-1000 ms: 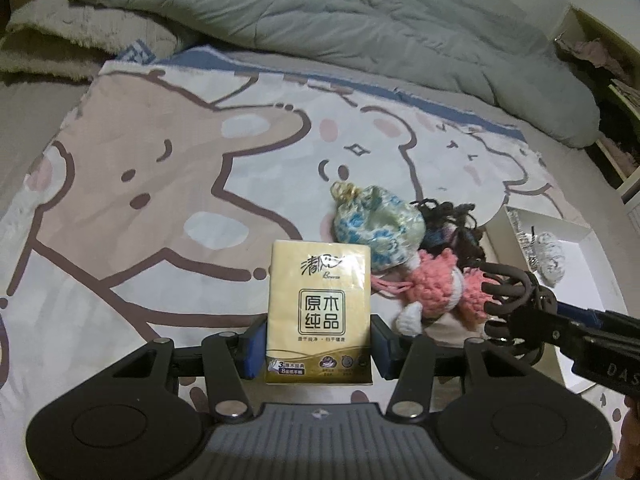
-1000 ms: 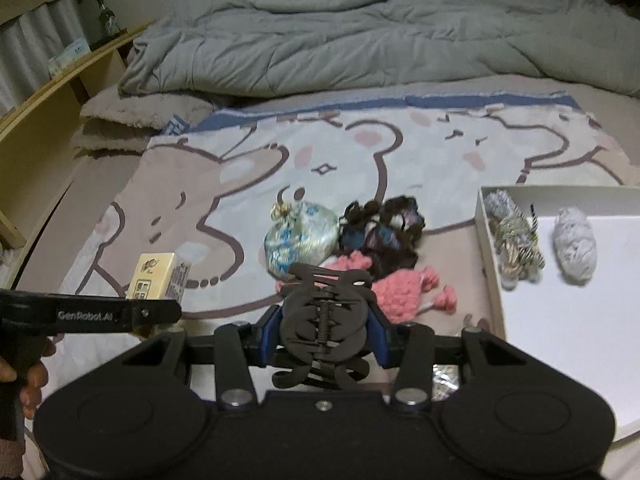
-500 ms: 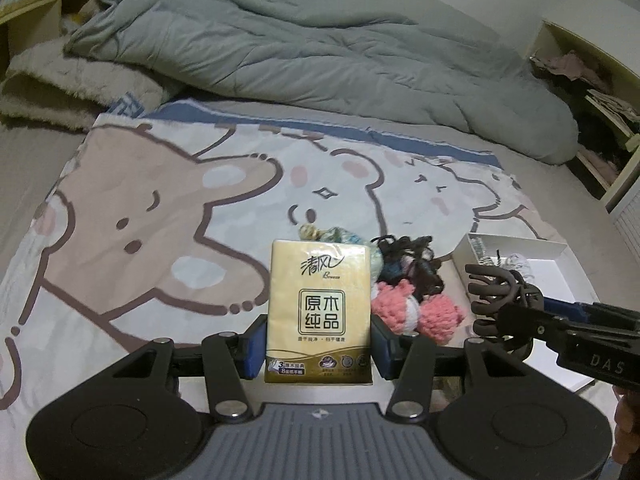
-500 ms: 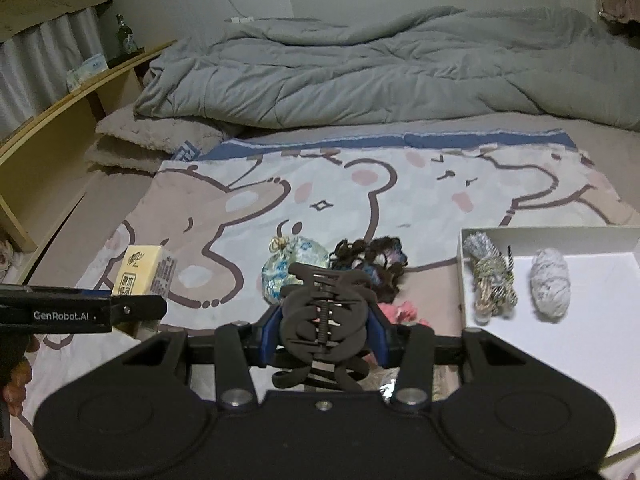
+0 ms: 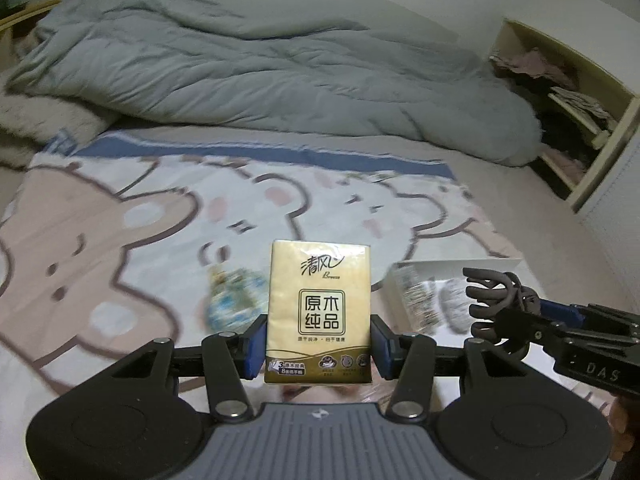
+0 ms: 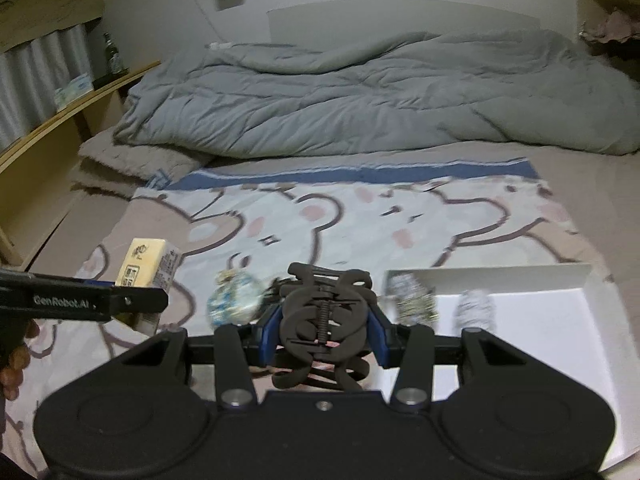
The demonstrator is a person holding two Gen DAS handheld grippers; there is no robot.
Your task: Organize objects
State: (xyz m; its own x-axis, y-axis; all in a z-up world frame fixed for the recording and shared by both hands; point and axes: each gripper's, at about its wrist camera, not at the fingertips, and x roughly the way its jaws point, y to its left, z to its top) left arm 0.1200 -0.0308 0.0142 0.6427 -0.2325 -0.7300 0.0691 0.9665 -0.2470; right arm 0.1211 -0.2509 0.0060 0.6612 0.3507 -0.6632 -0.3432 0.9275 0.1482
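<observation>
My left gripper (image 5: 319,346) is shut on a gold tissue pack (image 5: 319,312), held upright above the bed; the same tissue pack (image 6: 146,270) shows at the left of the right wrist view. My right gripper (image 6: 322,334) is shut on a dark brown hair claw clip (image 6: 322,318), and the clip (image 5: 498,300) also shows at the right of the left wrist view. Below lie a blue floral pouch (image 6: 234,300) and a white box (image 6: 560,320) holding two scrunchies (image 6: 412,298). Both views are blurred low down.
A cartoon-bear blanket (image 5: 140,216) covers the bed, with a rumpled grey duvet (image 5: 240,72) behind it. A wooden shelf (image 6: 60,120) runs along the left, and an open cupboard (image 5: 568,100) with clothes stands at the right. A hand (image 6: 16,360) holds the left gripper.
Both grippers have risen and pulled back from the bed, each still holding its object. The pouch, pink knitted toy and box now sit lower and partly behind the grippers.
</observation>
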